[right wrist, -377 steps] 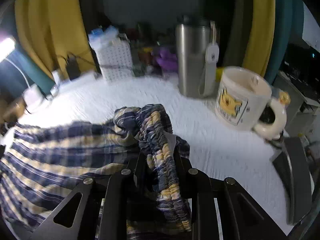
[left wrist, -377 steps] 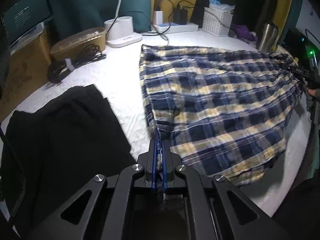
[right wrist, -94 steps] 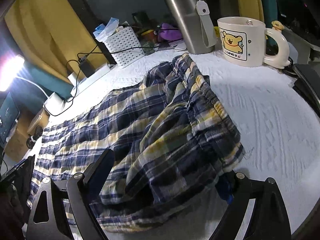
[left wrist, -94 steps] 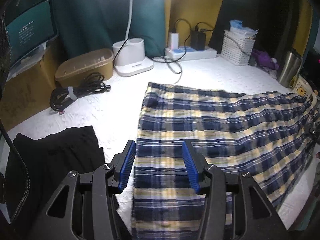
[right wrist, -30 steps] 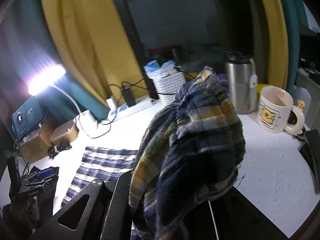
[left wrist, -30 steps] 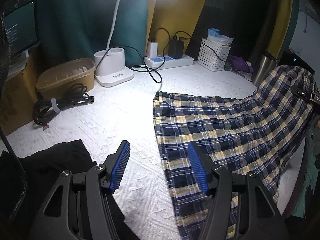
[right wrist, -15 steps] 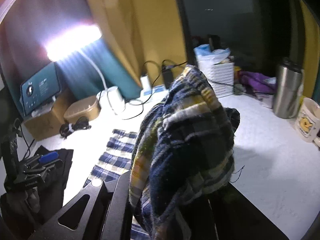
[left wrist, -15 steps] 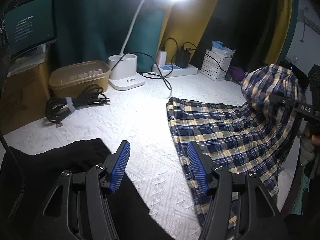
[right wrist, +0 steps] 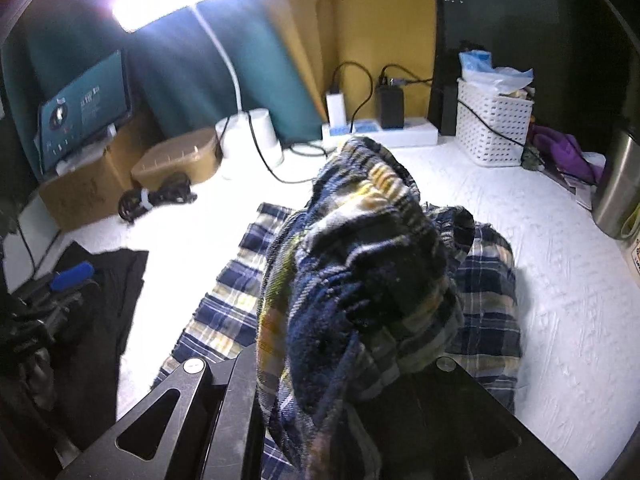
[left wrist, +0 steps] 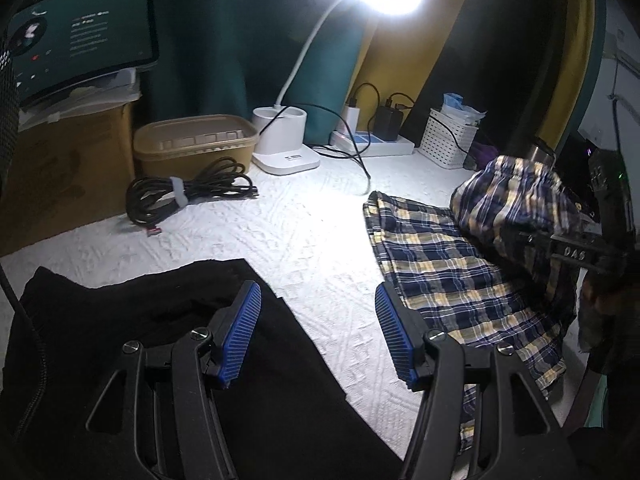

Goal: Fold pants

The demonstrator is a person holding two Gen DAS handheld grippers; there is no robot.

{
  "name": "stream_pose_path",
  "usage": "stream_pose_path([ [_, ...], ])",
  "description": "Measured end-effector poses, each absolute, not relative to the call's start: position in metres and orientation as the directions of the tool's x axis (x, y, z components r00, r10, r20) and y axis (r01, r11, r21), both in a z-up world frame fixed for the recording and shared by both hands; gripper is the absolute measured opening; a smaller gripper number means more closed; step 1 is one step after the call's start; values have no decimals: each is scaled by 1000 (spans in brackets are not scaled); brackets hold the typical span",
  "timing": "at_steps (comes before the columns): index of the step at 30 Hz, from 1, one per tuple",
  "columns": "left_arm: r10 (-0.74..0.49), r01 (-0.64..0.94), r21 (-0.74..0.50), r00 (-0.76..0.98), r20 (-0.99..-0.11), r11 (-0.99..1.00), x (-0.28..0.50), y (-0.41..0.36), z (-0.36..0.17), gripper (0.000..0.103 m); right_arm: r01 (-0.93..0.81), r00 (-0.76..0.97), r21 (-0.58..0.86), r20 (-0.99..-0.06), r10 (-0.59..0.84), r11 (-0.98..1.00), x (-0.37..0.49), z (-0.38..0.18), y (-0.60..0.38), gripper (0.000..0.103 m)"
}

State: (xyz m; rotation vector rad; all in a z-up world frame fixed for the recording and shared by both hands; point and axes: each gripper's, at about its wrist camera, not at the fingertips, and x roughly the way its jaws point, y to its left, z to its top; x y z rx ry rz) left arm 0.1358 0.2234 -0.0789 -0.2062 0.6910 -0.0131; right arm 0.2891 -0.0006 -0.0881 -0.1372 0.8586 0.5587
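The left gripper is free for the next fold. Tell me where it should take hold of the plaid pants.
Likely the plaid pants at their flat hem end near the left gripper, coming in low from the bare cloth side. That edge lies flat and clear, while the right gripper holds the other end bunched up.
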Motion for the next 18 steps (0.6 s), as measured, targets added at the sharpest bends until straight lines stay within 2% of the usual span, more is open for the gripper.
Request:
stream_pose_path([
  [13,-82,-71,-212,769,-634,975,130,233,-85,60,-538,490,53,-793,363,841,287,-107,26,11],
  [15,-81,-72,-211,768,-635,975,130,233,-85,60,-552,475,68,-793,381,831,285,-108,29,25],
  [16,-81,-72,-210,767,-636,975,130,233,-84,60,-561,471,70,-792,387,825,283,-108,31,29],
  [18,-79,-71,-206,765,-639,976,130,232,-84,60,-576,462,79,-790,403,814,279,-108,35,48],
])
